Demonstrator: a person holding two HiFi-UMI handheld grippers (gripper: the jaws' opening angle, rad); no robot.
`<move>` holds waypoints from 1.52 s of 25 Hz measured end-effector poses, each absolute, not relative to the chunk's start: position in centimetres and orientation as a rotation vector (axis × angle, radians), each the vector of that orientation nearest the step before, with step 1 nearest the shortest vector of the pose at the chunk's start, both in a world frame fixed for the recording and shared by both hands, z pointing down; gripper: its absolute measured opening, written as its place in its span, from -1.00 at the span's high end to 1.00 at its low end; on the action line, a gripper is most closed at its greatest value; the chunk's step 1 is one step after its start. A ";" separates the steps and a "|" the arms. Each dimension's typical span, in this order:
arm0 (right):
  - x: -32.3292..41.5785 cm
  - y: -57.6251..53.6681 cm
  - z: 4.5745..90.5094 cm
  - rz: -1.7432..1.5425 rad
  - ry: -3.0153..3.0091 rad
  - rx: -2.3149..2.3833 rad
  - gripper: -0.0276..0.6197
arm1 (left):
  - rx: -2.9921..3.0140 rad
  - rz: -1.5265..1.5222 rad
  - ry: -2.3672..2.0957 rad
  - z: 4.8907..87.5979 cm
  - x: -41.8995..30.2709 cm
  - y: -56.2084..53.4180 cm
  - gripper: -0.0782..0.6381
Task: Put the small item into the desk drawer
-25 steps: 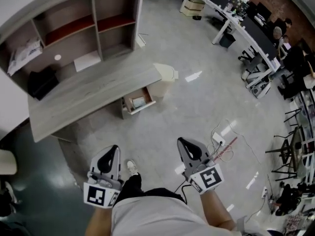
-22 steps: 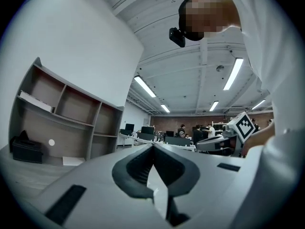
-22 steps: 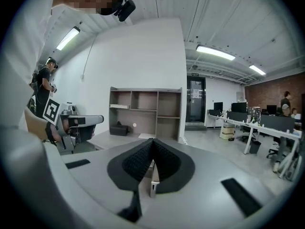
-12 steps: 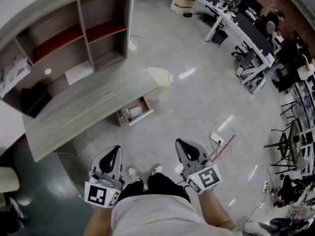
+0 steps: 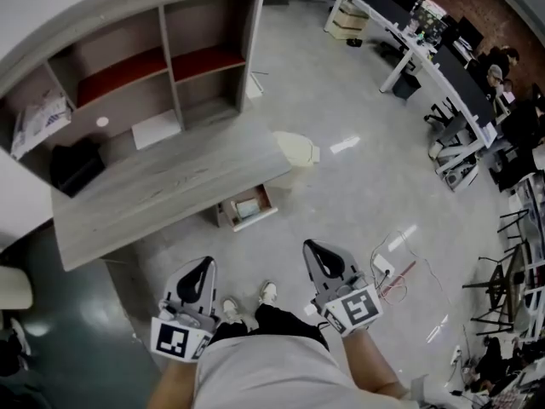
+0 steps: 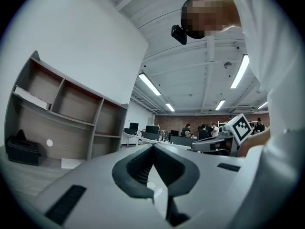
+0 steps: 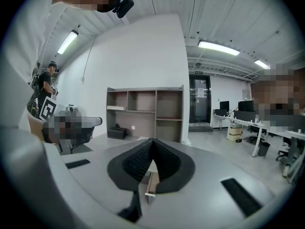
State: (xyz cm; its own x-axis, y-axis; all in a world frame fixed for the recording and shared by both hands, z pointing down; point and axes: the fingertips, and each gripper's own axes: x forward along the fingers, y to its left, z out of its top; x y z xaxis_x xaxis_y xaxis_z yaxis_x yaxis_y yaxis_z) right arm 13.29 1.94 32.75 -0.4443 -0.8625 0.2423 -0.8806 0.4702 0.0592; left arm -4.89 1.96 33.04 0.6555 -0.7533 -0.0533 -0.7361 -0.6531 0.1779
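Observation:
The grey wooden desk [image 5: 170, 181] stands ahead of me on the left, with its small drawer [image 5: 247, 207] pulled open below the right end and something pale lying inside. My left gripper [image 5: 204, 267] and right gripper [image 5: 312, 248] hang low over the floor, well short of the drawer. Both are shut, with nothing between their jaws. In the left gripper view, the left gripper [image 6: 152, 147] has its tips meeting. The right gripper [image 7: 151, 141] points toward the shelf unit [image 7: 145, 113]. A small white round item [image 5: 102, 122] sits in the shelf behind the desktop.
A shelf hutch [image 5: 162, 49] rises behind the desk, with a black bag [image 5: 75, 164] and a white sheet [image 5: 156, 129] at its foot. A cream bin [image 5: 298, 152] stands by the desk's right end. Cables [image 5: 390, 273] lie on the floor at right. Office desks [image 5: 443, 54] and people fill the far right.
The desk and open drawer have drifted lower in the head view, closer to the grippers. A second shoe has come into sight between the grippers. Both grippers stay shut.

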 end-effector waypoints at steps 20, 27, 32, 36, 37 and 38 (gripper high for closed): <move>16.7 -3.6 37.8 0.150 -2.471 1.312 0.85 | 2.607 -0.084 -1.424 35.6 -2.6 -2.1 0.73; 15.5 -6.7 42.1 0.165 -2.447 1.207 0.84 | 2.555 -0.052 -1.460 37.3 -2.5 -2.2 0.73; 14.2 -8.5 45.0 0.168 -2.434 1.158 0.84 | 2.532 -0.047 -1.479 38.1 -2.5 -2.0 0.73; 13.3 -9.7 47.7 0.163 -2.399 1.061 0.72 | 2.522 -0.032 -1.479 39.1 -2.6 -1.8 0.73; 13.2 -10.1 48.4 0.159 -2.385 1.043 0.62 | 2.515 -0.030 -1.481 39.5 -2.8 -1.8 0.73; 13.2 -10.4 49.2 0.152 -2.370 1.025 0.62 | 2.505 -0.030 -1.487 39.9 -3.0 -1.7 0.73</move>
State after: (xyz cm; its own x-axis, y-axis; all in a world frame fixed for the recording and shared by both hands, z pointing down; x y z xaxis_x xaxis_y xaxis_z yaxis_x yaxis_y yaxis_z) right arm 13.17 -10.41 49.17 -0.5594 -0.6410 0.5255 -0.7027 0.7030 0.1094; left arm -2.96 -1.69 39.90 0.4852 -0.8689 0.0983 -0.8642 -0.4594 0.2051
